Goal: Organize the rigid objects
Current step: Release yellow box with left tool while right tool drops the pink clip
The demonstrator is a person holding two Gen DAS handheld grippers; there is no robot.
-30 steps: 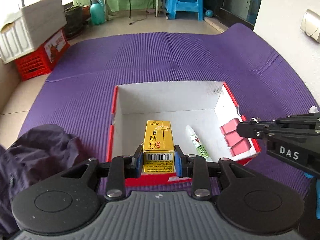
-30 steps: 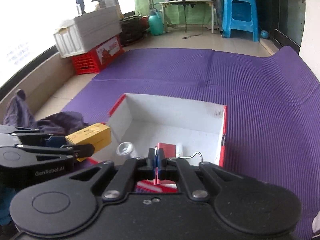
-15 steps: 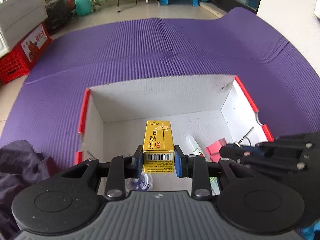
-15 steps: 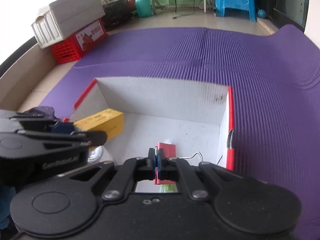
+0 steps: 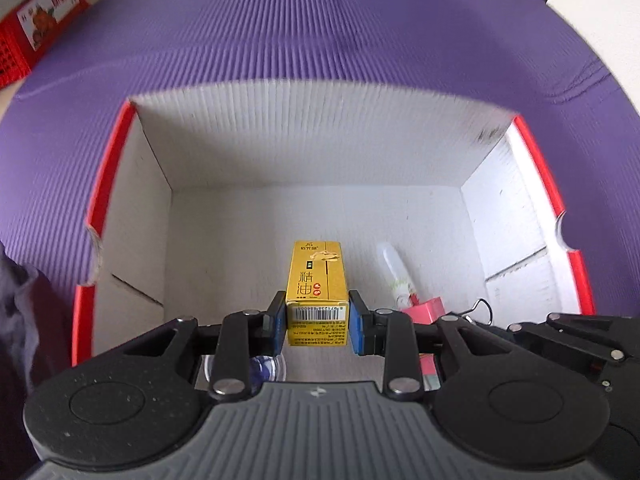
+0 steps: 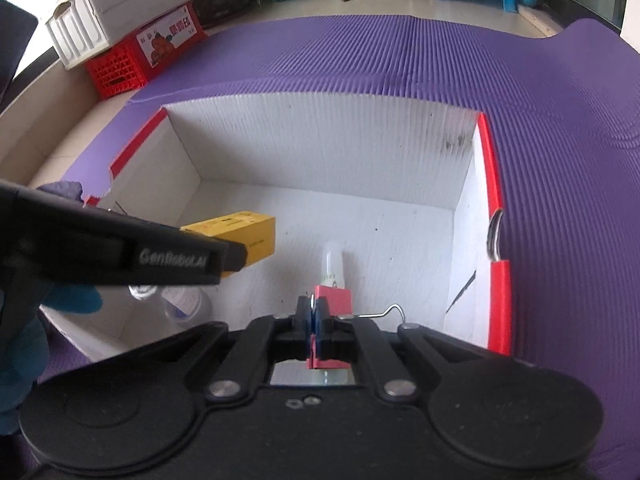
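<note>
Carton [image 5: 316, 292], yellow, sits clamped between the left gripper [image 5: 317, 320] pads over the white box [image 5: 320, 136], apparently for lowering inside. Right wrist view: right gripper [image 6: 316, 320] pinches a red clip [image 6: 334, 300] above the same box floor.

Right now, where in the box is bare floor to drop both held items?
Free: the floor along the far wall and the left wall. Crowded: near-right, where the white tube lies, and near-left around the clear bottle. Yellow carton and red clip are both still gripped.

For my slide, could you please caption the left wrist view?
Left claw holding a yellow carton over the white-lined box on a purple mat.
</note>
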